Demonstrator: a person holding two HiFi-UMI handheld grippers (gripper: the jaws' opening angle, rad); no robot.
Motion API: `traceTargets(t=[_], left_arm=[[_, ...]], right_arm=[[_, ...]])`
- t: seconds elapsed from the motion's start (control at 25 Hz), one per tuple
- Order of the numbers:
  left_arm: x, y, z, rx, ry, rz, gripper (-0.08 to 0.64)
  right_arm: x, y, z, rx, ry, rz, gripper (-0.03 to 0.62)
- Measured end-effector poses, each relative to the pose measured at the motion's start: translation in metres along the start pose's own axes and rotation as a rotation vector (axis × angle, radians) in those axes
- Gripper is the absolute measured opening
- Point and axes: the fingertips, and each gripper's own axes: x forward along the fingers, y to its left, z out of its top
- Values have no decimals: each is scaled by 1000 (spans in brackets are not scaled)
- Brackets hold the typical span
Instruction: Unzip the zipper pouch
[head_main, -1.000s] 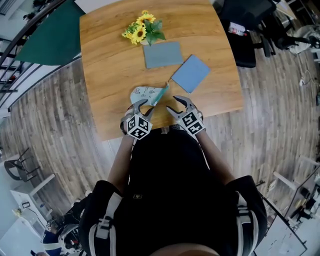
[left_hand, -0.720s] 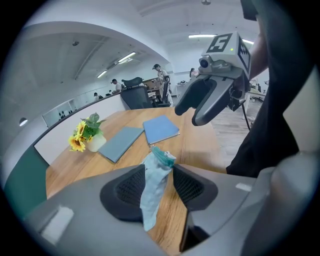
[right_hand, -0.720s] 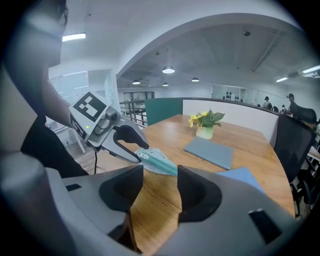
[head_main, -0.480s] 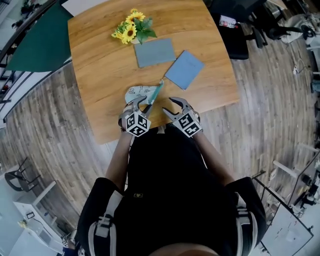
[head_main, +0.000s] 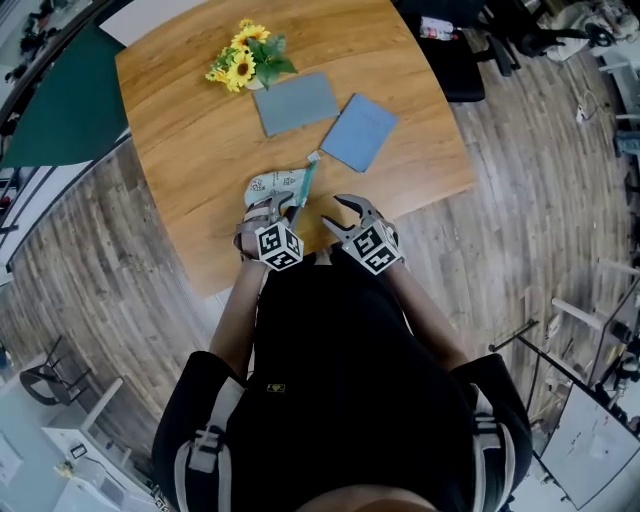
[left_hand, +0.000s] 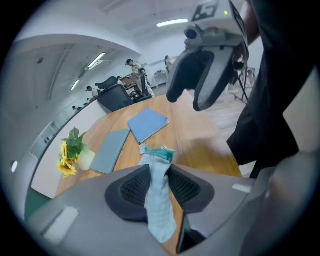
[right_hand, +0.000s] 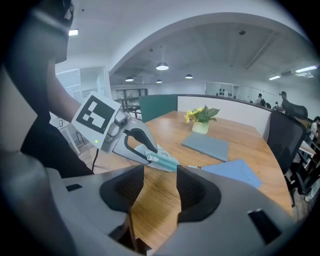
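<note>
Closing left tongs (left_hand: 160, 181) pinching pale, teal-zippered pouch (head_main: 278, 184), right tongs (right_hand: 160, 192) spread, empty

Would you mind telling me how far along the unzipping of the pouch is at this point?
Done: nothing yet; the teal zipper looks closed. In hand: the left claw has just been closing, and its pads now pinch one end of the zipper pouch. Left: the right claw stands open and empty, short of the zipper pull; it must grip the pull and draw it along.
</note>
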Motion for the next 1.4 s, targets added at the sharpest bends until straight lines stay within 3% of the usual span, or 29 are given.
traceTargets(t=[0.12, 0.32, 0.72, 1.04, 1.4], left_arm=[[5, 0, -3, 80, 20, 2, 103], [-1, 9, 8, -3, -50, -14, 66], [-26, 25, 16, -115, -155, -47, 46], [-48, 32, 17, -113, -220, -64, 46], [-60, 34, 14, -132, -255, -64, 46]], right_arm=[[2, 3, 1, 2, 8, -9, 209], [4, 7, 5, 13, -1, -24, 207], [15, 22, 32, 28, -63, -22, 138], [29, 34, 69, -30, -80, -68, 92], [37, 40, 84, -102, -71, -101, 66]])
